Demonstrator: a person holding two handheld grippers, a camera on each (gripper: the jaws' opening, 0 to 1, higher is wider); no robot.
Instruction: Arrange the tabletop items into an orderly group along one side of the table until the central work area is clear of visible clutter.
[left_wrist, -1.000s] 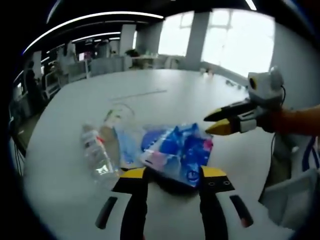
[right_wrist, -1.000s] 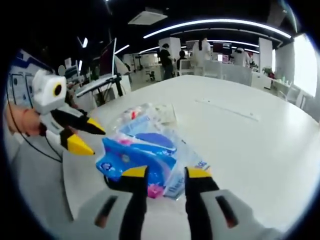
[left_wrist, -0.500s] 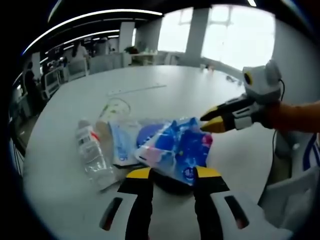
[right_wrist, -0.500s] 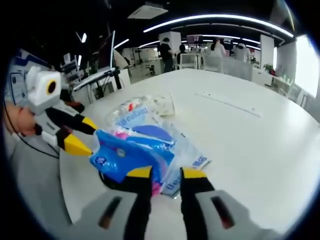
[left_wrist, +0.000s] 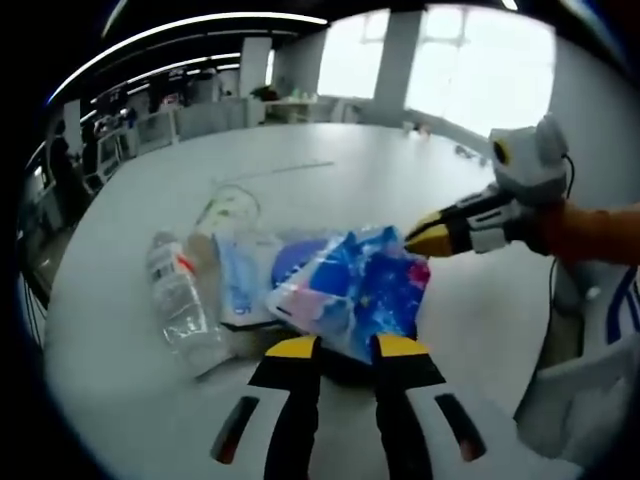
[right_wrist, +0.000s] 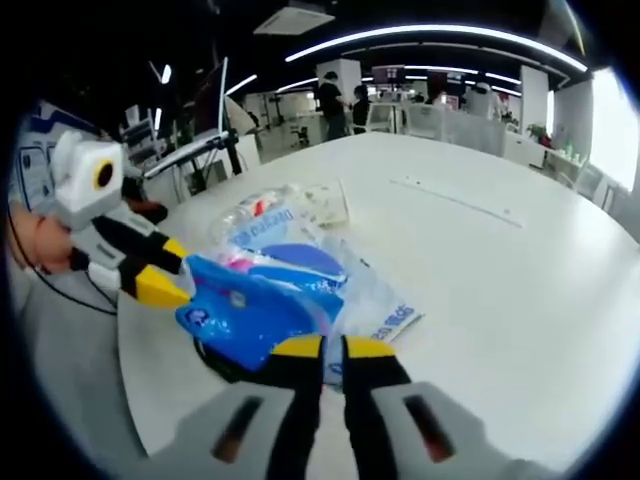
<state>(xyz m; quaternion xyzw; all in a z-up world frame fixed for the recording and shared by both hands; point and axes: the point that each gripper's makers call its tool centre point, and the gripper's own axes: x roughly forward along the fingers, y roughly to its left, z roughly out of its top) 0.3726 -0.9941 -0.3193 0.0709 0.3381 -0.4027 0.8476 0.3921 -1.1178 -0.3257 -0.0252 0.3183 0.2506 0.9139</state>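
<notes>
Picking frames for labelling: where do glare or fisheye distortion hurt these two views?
Left gripper view: windows blown out white, table edge bowed by the fisheye. Right gripper view: dim room, ceiling strips curved, blue packet soft but readable.

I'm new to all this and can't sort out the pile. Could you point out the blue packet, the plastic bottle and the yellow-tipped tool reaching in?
blue packet (left_wrist: 365, 290), left gripper view, its crinkled middle
plastic bottle (left_wrist: 180, 305), left gripper view, its clear body
right gripper (left_wrist: 428, 236), left gripper view, between its yellow tips
</notes>
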